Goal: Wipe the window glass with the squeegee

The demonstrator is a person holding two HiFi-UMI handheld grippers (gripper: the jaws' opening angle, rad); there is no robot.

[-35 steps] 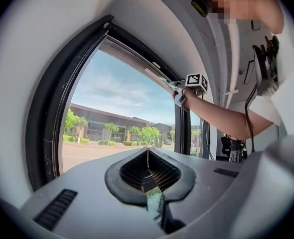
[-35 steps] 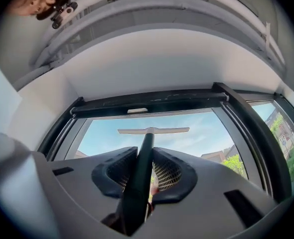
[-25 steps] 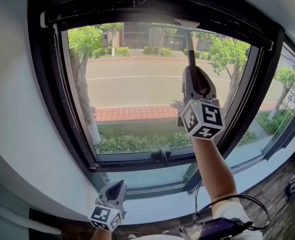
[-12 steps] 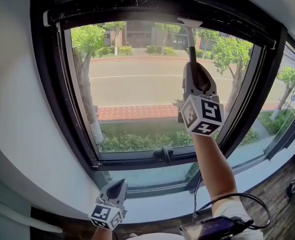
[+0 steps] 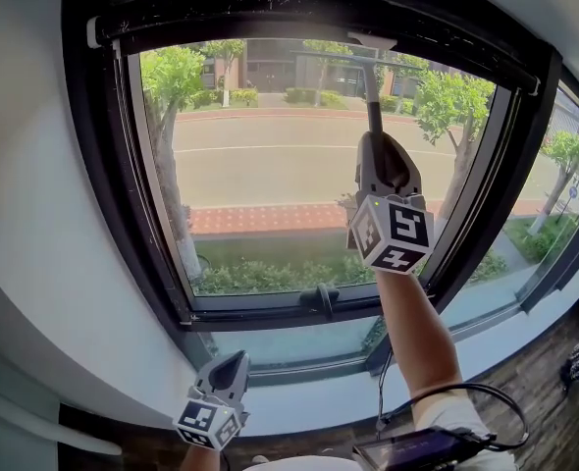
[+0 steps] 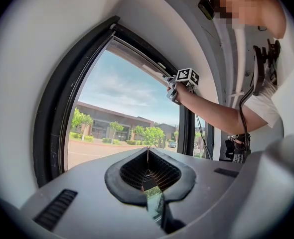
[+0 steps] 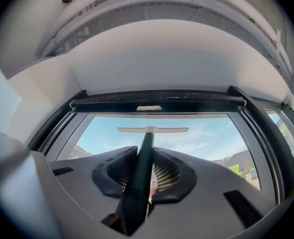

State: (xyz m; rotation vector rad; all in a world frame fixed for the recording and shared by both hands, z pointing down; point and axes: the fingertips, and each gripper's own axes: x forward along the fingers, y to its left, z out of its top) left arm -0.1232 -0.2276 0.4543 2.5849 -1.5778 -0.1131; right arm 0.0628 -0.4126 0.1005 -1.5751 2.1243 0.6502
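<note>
Squeegee (image 5: 372, 86): blade at top of window glass (image 5: 260, 175), just under upper frame (image 5: 270, 18). It has barely shifted in the last second, so the downward stroke is judged not yet begun.
Right gripper (image 5: 383, 150): fingers clamped on the squeegee's handle.
Left gripper (image 5: 229, 366): fingers together, empty, well below upper frame.

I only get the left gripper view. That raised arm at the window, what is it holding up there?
Observer: The right tongs are shut on a squeegee, gripping its dark handle.
Operator: Where is the wiping edge?
Observer: Its blade lies level near the top of the glass, just under the upper frame.
Operator: And the tongs my camera rides on?
Observer: The left tongs hang low by the white sill, apart from the glass.
</note>
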